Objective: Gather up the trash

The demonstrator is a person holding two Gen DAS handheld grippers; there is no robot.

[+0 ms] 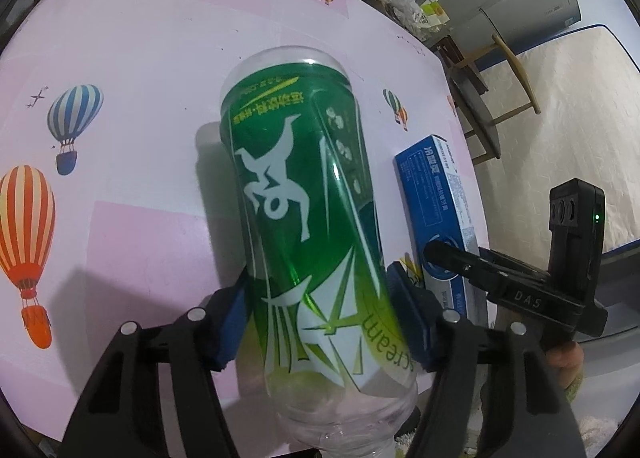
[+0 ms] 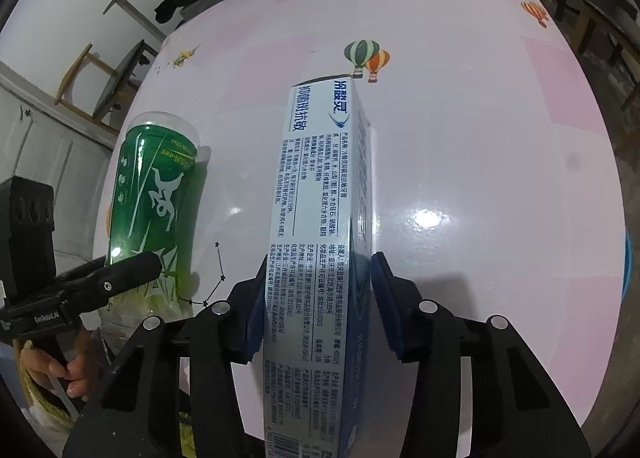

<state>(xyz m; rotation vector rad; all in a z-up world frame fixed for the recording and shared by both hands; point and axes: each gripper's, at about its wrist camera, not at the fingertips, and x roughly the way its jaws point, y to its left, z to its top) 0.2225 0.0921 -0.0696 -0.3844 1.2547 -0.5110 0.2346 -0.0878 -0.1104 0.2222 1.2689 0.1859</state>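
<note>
One green-labelled plastic bottle (image 1: 308, 218) lies at table (image 1: 140, 78) centre, clamped by the left gripper (image 1: 320, 322). One toothpaste box (image 2: 320, 218), at its three o'clock, sits between the right gripper's (image 2: 318, 306) pads, seemingly pinched.

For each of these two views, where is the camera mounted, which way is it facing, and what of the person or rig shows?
Left wrist: on the left gripper, looking steeply down along its fingers at the green bottle lying between the blue pads on the pink table; the right gripper and a hand show at right.
Right wrist: on the right gripper, looking down at the toothpaste box between its pads; the left gripper and fingers show at left.
Shared: bottle, box, table, each other's gripper.
</note>
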